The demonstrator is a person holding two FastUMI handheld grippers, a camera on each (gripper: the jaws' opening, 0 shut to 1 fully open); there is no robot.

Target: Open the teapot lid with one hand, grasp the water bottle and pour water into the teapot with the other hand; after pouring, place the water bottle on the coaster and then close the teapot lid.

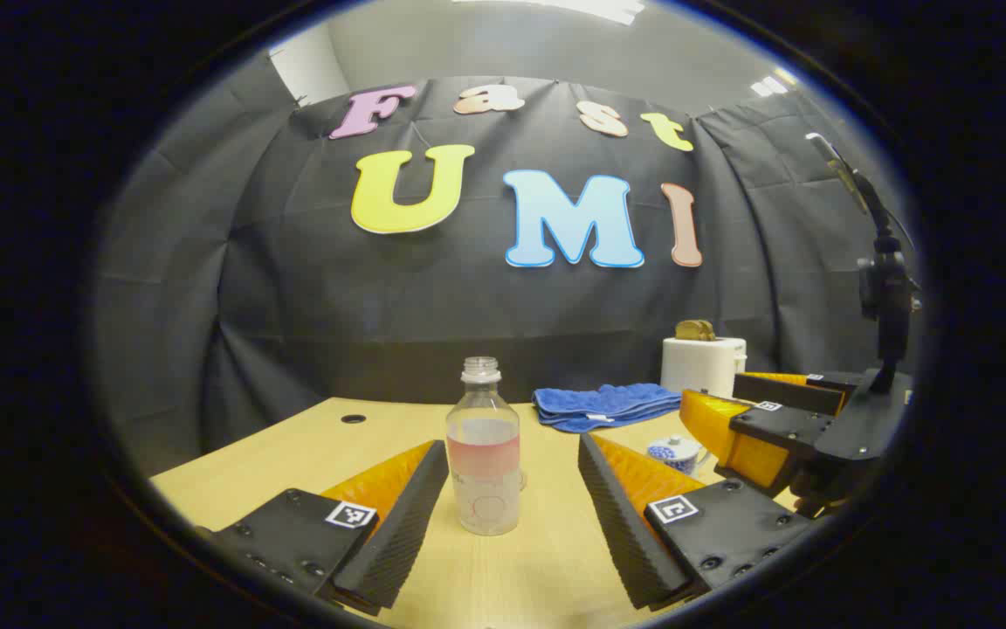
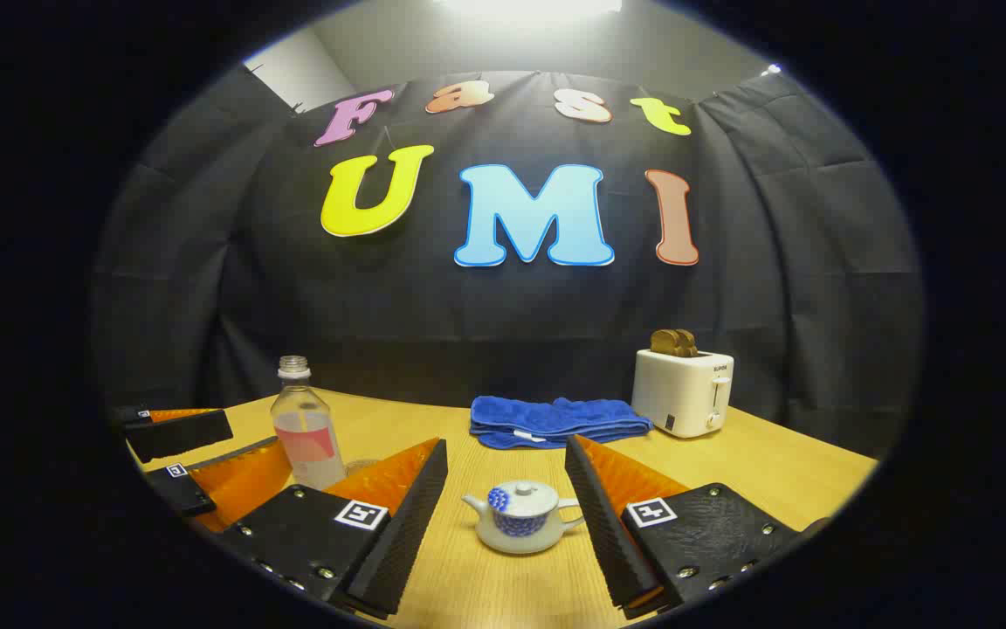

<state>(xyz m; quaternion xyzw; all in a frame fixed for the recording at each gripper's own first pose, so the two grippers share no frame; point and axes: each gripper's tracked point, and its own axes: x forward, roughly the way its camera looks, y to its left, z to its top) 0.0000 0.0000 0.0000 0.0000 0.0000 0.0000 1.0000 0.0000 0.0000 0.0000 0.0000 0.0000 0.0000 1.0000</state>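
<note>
Wooden table: left gripper spread wide around bottle, right gripper wide flanking teapot.

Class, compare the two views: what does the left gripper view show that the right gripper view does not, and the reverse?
Left gripper view: a black stand at the right, a round hole in the table, and the right tool, open.
Right gripper view: the left tool, open, beside the bottle.
Both: the uncapped water bottle, the teapot with its lid on, the blue towel and the toaster.
</note>
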